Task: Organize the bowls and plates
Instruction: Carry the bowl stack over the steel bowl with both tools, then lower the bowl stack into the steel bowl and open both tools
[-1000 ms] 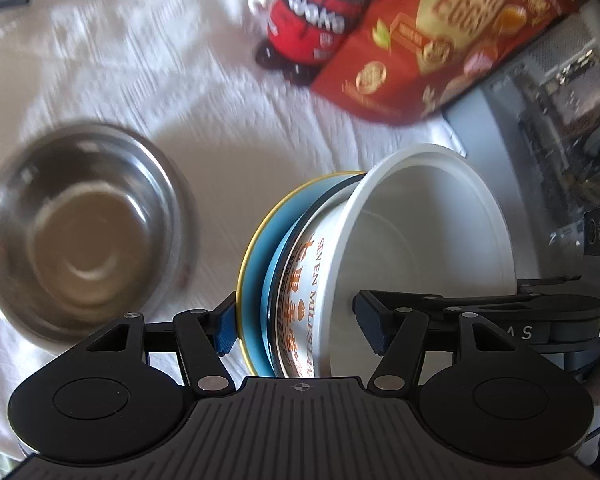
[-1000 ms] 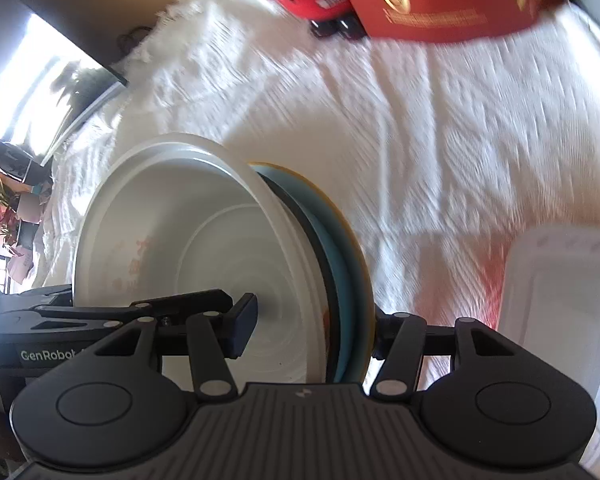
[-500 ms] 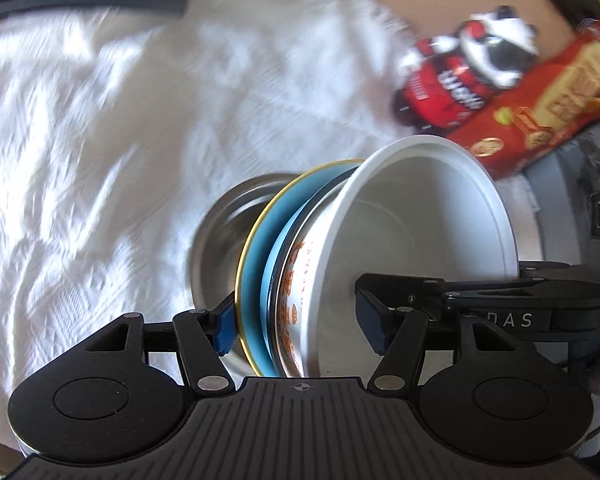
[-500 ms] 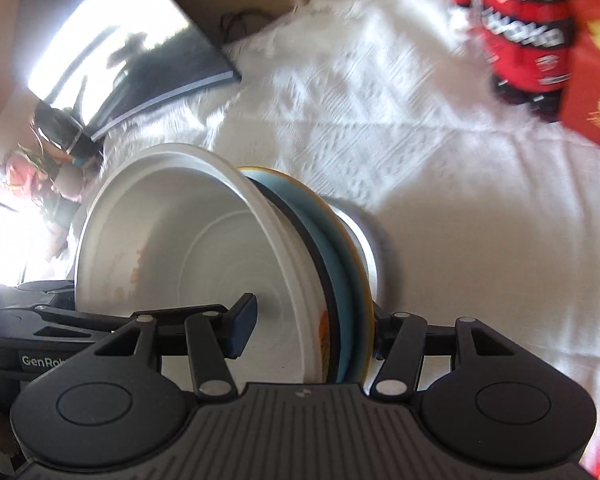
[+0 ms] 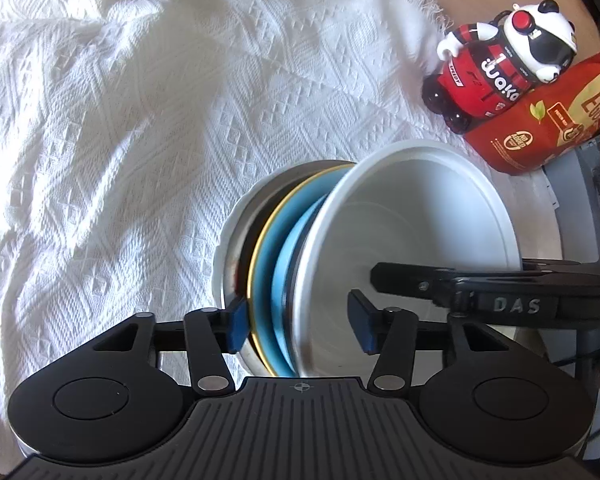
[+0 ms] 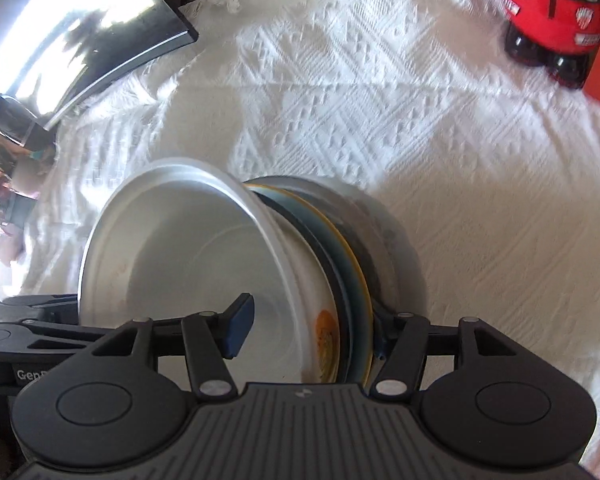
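A stack of dishes, a white bowl with orange print nested on blue plates with a yellow rim, sits tilted in a steel bowl on the white cloth. My left gripper clamps the stack, one pad under the yellow-rimmed plate and the other inside the white bowl; its jaws are closing. My right gripper holds the same stack from the opposite side, with one pad inside the bowl, the other hidden behind the plates, and its jaws opening slightly. The steel bowl shows behind the plates.
A red and black panda-shaped bottle and a red snack bag stand at the far right of the cloth. A dark shiny panel lies at the cloth's far left edge. Grey equipment sits behind the snack bag.
Both grippers carried the stack sideways over the steel bowl and lowered it in. The steel bowl went from left of the stack to directly beneath it. The left jaws narrowed.
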